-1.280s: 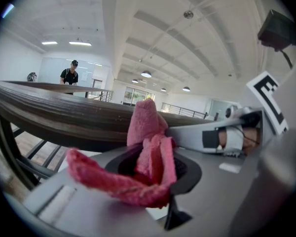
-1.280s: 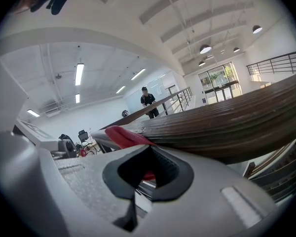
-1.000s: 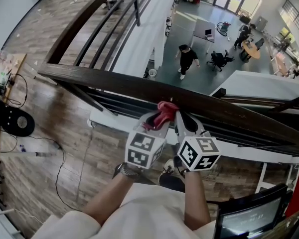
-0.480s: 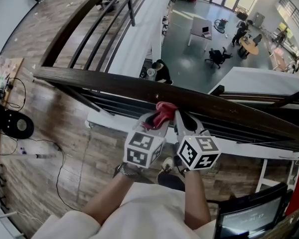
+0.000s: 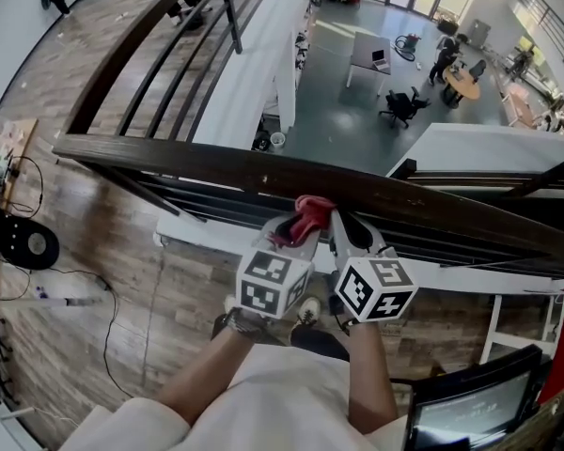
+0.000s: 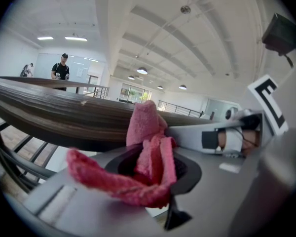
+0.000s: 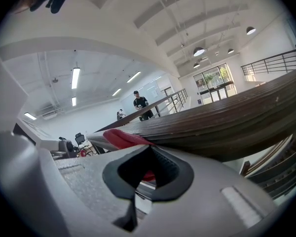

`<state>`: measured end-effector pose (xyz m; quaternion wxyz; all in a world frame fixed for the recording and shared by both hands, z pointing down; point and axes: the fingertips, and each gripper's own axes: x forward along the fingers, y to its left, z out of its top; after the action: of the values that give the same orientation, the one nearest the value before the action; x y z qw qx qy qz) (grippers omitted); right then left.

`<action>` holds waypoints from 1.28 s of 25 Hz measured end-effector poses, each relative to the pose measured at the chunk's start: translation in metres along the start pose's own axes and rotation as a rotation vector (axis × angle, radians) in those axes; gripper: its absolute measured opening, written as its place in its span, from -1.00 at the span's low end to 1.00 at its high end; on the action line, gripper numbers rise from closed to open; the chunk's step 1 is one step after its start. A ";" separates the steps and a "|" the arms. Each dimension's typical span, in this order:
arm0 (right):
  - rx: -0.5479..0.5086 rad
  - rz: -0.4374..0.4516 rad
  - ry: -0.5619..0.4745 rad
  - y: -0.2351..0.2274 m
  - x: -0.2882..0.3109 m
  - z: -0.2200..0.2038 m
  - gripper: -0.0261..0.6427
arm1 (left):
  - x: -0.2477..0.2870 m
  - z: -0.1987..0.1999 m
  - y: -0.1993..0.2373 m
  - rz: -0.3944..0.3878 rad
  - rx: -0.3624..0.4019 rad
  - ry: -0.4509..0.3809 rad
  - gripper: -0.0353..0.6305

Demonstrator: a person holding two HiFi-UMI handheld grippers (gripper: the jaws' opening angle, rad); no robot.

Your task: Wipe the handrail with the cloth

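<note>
Left gripper view — left tool [image 6: 157, 168] clenched on cloth [image 6: 145, 127] against handrail [image 6: 64, 117] | right tool [image 7: 148, 174] closed, empty

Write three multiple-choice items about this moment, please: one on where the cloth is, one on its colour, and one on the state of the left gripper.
1. Where is the cloth?
A. in a bucket
B. up at the handrail
C. on a shelf

2. What colour is the cloth?
A. blue
B. white
C. pink-red

3. What is the state of the left gripper?
A. shut on the cloth
B. open and empty
C. out of view

Answers:
1 B, since the head view shows the cloth at the near edge of the handrail.
2 C, since it looks pink-red in the head view and the left gripper view.
3 A, since the left gripper view shows the cloth bunched between its jaws.
</note>
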<state>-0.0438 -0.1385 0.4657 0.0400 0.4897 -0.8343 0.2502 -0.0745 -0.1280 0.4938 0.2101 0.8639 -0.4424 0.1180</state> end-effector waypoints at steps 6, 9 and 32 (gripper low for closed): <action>0.009 -0.018 -0.013 -0.019 -0.013 0.002 -0.91 | 0.013 -0.001 -0.019 -0.022 0.005 0.003 -0.69; 0.012 -0.025 -0.018 -0.028 -0.019 0.003 -0.91 | 0.019 -0.003 -0.028 -0.030 0.006 0.005 -0.69; 0.053 -0.093 -0.064 -0.073 -0.058 0.013 -0.91 | 0.045 -0.002 -0.082 -0.115 0.043 0.034 -0.69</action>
<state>0.0495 -0.1269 0.4636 0.0123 0.5366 -0.8045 0.2542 0.0183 -0.1163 0.4920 0.2054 0.8901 -0.3857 0.1298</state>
